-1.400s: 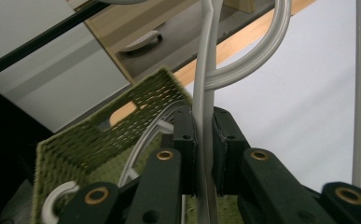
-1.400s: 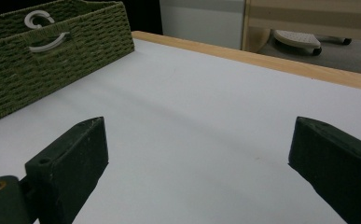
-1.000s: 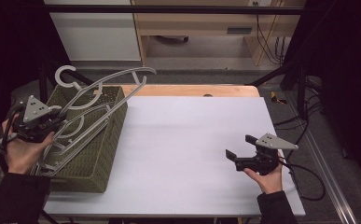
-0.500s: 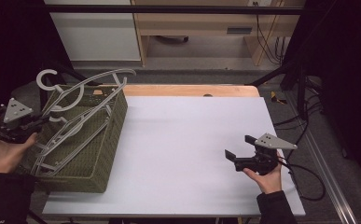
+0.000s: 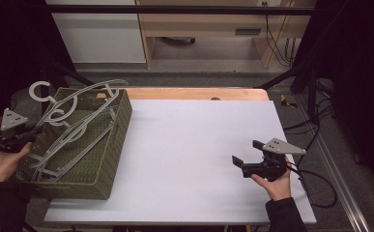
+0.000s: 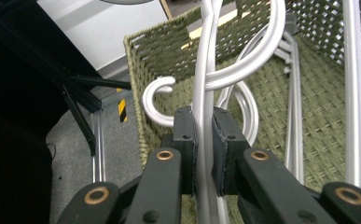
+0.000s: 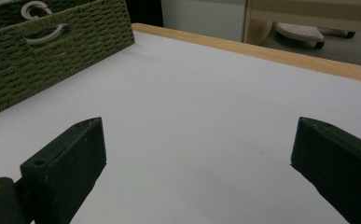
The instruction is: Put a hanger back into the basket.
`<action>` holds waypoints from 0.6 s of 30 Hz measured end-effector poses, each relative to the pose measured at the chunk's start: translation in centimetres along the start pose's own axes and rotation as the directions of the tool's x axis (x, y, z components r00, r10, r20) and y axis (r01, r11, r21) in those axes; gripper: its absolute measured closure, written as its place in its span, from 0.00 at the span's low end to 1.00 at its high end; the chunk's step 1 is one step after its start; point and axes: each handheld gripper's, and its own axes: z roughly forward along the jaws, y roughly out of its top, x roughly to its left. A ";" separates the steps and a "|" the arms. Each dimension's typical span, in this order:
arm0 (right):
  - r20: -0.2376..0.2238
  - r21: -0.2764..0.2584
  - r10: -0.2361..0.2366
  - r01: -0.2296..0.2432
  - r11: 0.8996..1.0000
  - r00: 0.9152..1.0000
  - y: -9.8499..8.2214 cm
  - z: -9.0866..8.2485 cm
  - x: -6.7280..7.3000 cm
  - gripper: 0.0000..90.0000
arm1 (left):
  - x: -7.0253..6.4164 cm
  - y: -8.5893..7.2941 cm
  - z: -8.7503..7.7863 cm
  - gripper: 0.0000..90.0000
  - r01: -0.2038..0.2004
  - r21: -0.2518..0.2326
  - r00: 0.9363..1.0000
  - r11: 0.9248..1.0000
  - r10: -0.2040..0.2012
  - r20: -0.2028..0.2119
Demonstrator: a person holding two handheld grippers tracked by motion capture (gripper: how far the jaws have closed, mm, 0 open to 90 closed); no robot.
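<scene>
The left gripper (image 5: 30, 131) sits at the near left edge of the green woven basket (image 5: 108, 166), its jaws pinched tight on the thin neck of a grey plastic hanger (image 6: 202, 100). In the left gripper view the neck runs straight up out of the jaws, so the hanger's long axis lies away from the hand, across the basket toward its far right corner, while its hook (image 5: 40, 90) pokes out over the basket's left rim. The hanger rests tilted on other hangers (image 5: 64, 154) piled inside, and their hooks curl close around the held neck, so a lift would likely need to go up and clear of them to avoid snagging.

The right gripper (image 5: 246, 154) rests well apart on the white surface (image 5: 189, 145), jaws spread wide with nothing between them, pointing toward the basket. The left hand is plainly the nearer one.
</scene>
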 end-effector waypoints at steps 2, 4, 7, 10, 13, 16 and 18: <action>0.001 0.002 -0.001 0.001 1.000 1.000 0.0 0.0 0.0 0.04 | 0.2 -0.3 0.2 0.90 -0.002 0.012 1.000 1.000 0.002 0.001; 0.002 0.001 0.001 -0.001 1.000 1.000 0.0 0.0 0.0 0.04 | 0.2 -0.5 0.4 0.90 -0.001 0.019 1.000 1.000 0.001 -0.001; 0.002 0.001 -0.002 0.002 1.000 1.000 0.0 0.0 0.0 0.04 | 0.3 -0.8 0.6 0.90 -0.001 0.027 1.000 1.000 0.001 -0.008; 0.000 0.001 -0.001 0.001 1.000 1.000 0.0 0.0 0.0 0.04 | 0.3 -0.8 0.8 0.90 -0.011 0.046 1.000 0.999 0.012 -0.017; 0.001 0.001 0.001 -0.001 1.000 1.000 0.0 0.0 0.0 0.04 | 0.1 -1.0 1.2 0.90 -0.029 0.078 0.999 0.996 0.032 -0.038; -0.001 0.003 0.000 0.000 1.000 1.000 0.0 0.1 0.0 0.04 | 0.3 -1.4 1.4 0.90 -0.023 0.092 0.999 0.995 0.027 -0.042; 0.000 0.003 0.000 0.000 1.000 1.000 0.0 0.1 0.0 0.04 | 0.2 -1.7 1.6 0.90 -0.035 0.108 0.998 0.994 0.041 -0.051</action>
